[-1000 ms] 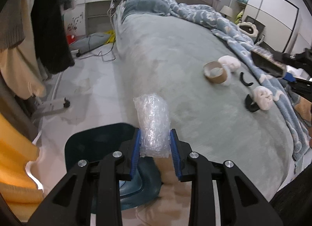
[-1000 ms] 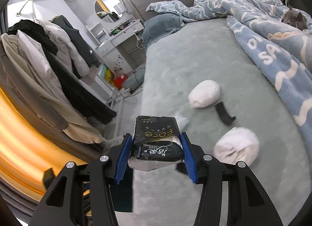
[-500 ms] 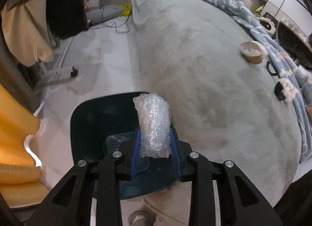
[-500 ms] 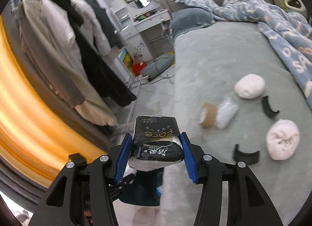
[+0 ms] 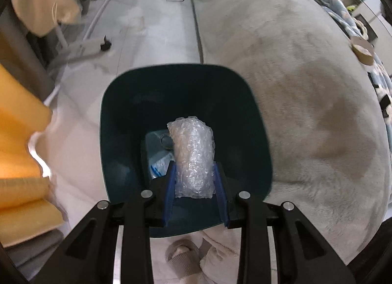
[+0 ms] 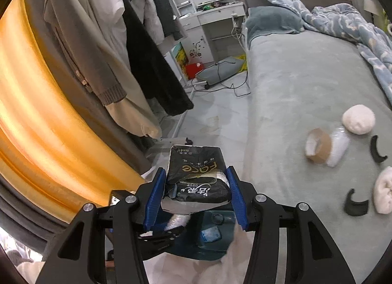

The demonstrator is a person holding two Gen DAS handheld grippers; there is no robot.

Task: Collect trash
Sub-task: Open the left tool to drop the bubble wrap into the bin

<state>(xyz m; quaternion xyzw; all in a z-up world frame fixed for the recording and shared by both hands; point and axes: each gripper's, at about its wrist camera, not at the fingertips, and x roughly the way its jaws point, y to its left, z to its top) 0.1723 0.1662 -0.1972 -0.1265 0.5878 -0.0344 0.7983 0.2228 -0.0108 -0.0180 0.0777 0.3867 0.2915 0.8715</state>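
Bubble wrap roll [image 5: 193,159], over the bed edge a second ago, now hangs above the open mouth of the teal bin [image 5: 117,136] beside the bed [image 5: 306,87], clamped between the left gripper [image 5: 194,193] pads; black tissue pack [image 6: 196,178] has swung from over the bed toward the bin, pinched in the right gripper [image 6: 196,198]. Risk: both grippers crowd one opening and could collide; light wrap may cling to a pad or drift past the rim; tape roll [image 6: 318,146] remains on the bed

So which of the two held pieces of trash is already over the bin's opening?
The bubble wrap roll in the left gripper, above the dark teal bin; the black tissue pack is not clearly over it.
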